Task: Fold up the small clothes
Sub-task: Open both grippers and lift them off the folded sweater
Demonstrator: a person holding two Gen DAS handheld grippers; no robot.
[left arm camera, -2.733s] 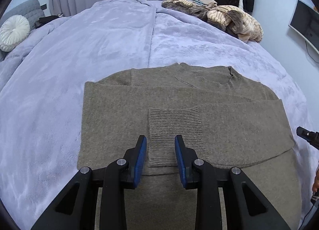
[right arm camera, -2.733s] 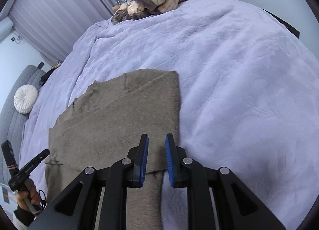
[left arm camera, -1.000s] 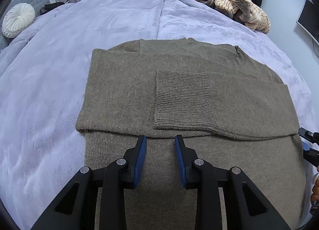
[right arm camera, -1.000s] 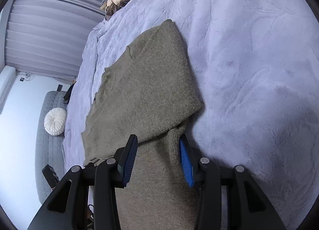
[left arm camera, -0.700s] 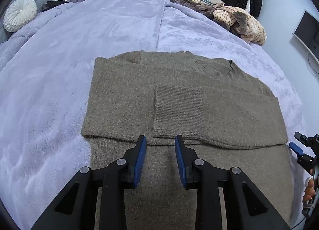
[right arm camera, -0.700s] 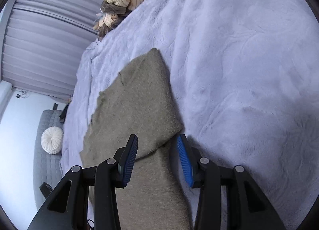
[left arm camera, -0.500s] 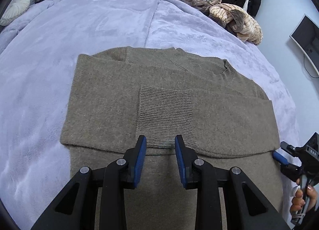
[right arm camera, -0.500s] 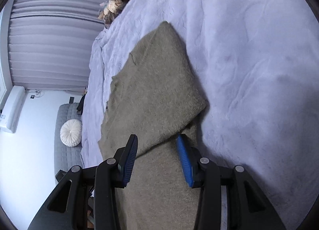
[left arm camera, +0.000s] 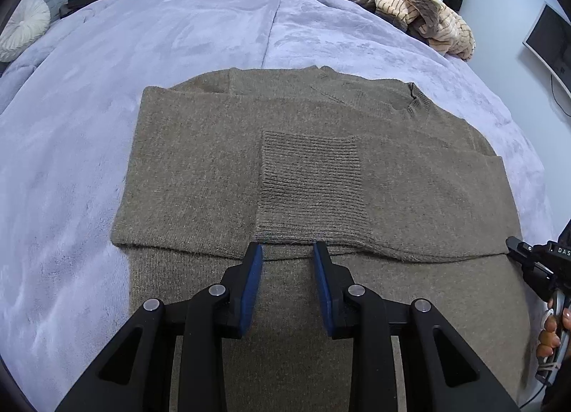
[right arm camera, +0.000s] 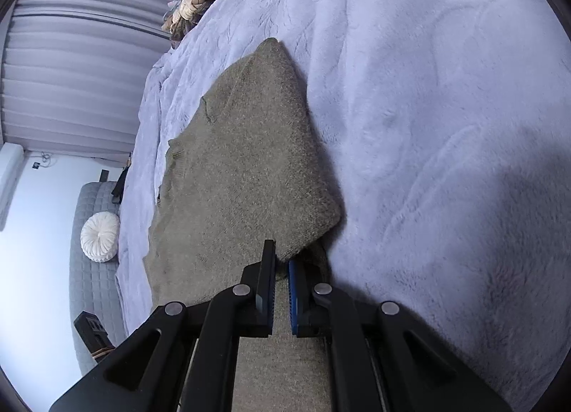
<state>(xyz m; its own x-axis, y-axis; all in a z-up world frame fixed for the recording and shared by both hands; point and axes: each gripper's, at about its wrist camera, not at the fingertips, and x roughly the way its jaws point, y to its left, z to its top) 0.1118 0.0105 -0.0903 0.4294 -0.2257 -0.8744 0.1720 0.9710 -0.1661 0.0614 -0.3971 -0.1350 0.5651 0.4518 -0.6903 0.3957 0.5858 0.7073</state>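
Soft, even daylight fills both views; a dark shadow falls on the blanket [right arm camera: 517,191] toward four o'clock. Fisheye bending and black vignetting ring the sharp frames.

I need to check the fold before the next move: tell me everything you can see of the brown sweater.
The brown sweater is a fuzzy olive-brown knit lying flat on the lavender blanket. Both sleeves are folded across the chest, the ribbed cuff of one lying on top at the middle. The neckline points toward the far side of the bed. The right gripper is shut on the sweater's right side edge, beside the folded sleeve. The left gripper hangs open above the body, below the cuff.
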